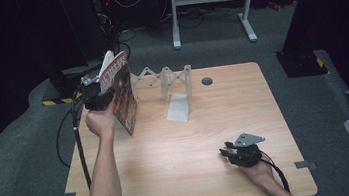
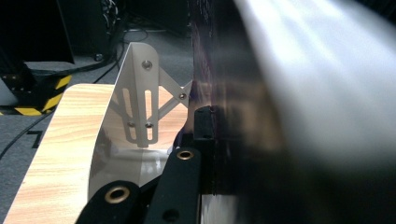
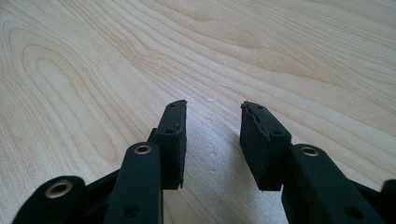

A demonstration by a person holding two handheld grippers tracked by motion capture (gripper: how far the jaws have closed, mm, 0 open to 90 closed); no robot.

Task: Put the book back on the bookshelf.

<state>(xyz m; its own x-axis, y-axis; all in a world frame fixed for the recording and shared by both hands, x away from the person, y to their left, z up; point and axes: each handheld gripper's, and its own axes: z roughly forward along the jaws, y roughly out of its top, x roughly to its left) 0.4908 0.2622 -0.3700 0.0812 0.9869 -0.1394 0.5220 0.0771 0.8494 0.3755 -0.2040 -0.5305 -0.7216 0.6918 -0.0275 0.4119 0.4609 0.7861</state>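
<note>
Woodgrain table (image 1: 208,139), glossy magazine (image 1: 122,92), metal rack (image 1: 170,81)

Lighting: the wooden table (image 1: 193,141) is evenly lit from above; the surrounding room is left dark. Soft shadows are cast beneath the right gripper (image 3: 212,135). In the left gripper view, the magazine (image 2: 303,93) is rendered blurred, with pale glare across its pages. Wood grain is sharply resolved in the right gripper view.
</note>
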